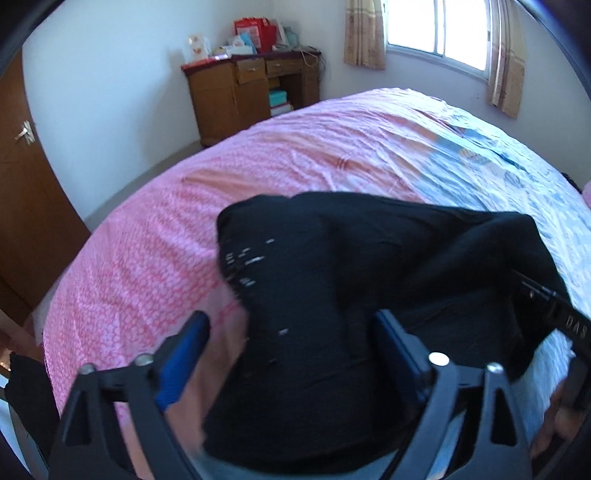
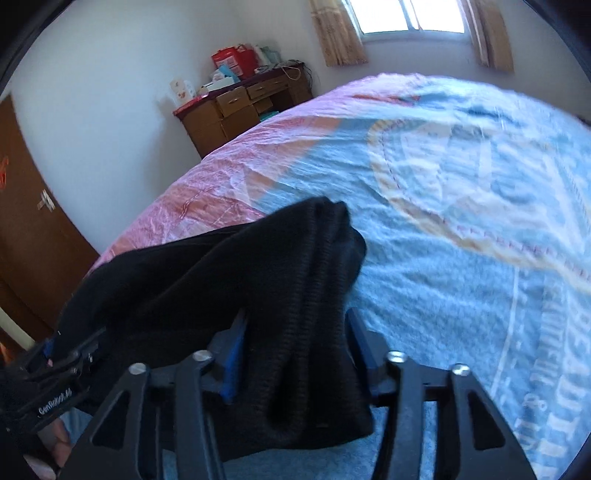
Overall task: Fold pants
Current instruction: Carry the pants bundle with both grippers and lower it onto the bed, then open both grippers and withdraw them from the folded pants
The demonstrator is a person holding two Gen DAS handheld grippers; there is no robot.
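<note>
a double bed (image 1: 258, 166) under a quilt, pink-patterned on the side toward the door and pale blue with a printed emblem on the side toward the window, fills both wrist views, and everything else is placed from it: a wooden desk (image 1: 240, 92) piled with boxes stands beyond its far edge, against the white wall, a curtained window (image 1: 439, 33) is past its far corner, and a brown door (image 1: 22, 177) is off its pink side. on the near part of the bed lie the black pants (image 1: 332, 295), bunched across the seam where pink meets blue. the left gripper (image 1: 291, 354) hangs over them with its blue-padded fingers spread wide on either side of the dark cloth, pressing nothing. the right gripper (image 2: 295, 358) also stands parted, a ribbed fold, perhaps waistband or cuff, draped loosely between its fingers with a gap showing beside the left pad. the fabric looks soft, light and limp, likely to sag and slide once lifted; a firm pinch at the ribbed edge and at a matching corner, where layers are thickest, seems the surest hold.
</note>
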